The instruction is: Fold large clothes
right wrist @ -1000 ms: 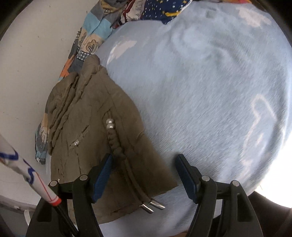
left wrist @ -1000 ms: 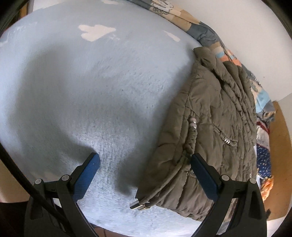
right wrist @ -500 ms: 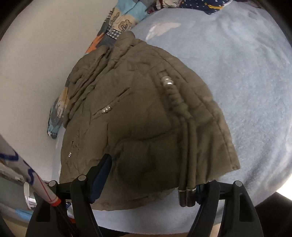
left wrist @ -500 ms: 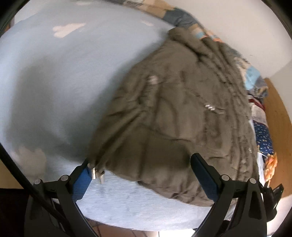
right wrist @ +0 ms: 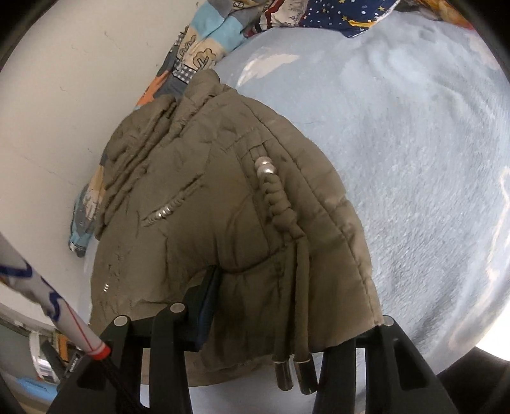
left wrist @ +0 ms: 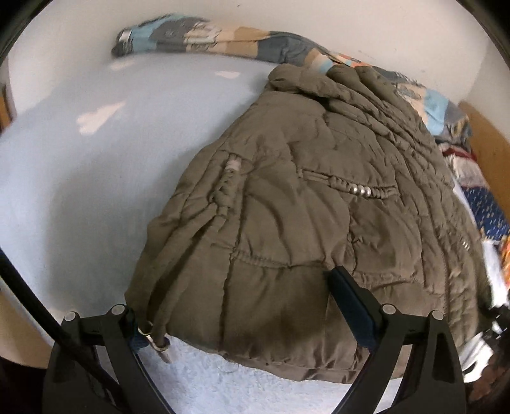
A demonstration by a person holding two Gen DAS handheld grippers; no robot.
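An olive padded jacket (left wrist: 302, 207) (right wrist: 207, 197) lies folded on a light blue fleece blanket (left wrist: 79, 191) (right wrist: 414, 159). Its two metal-tipped drawcords (right wrist: 293, 369) (left wrist: 156, 340) hang over the near hem. My left gripper (left wrist: 242, 318) stands wide at that hem, open. The jacket's corner covers its left finger and its right finger (left wrist: 347, 305) rests against the fabric. My right gripper (right wrist: 290, 318) is closing on the hem's other corner. Its left pad (right wrist: 207, 302) digs into a bunched fold, and the jacket hides its right finger.
A patchwork quilt (left wrist: 223, 35) (right wrist: 204, 47) runs along the white wall (right wrist: 79, 79) behind the jacket. Dark blue star-print cloth (right wrist: 344, 16) (left wrist: 487, 210) is piled by a wooden board (left wrist: 484, 137). A white rod with a red band (right wrist: 63, 312) crosses the right view's lower left.
Both grippers have come in over the jacket's near hem, the left one sliding right across the blanket. The right jaws have narrowed onto the fabric, which now bunches between them.
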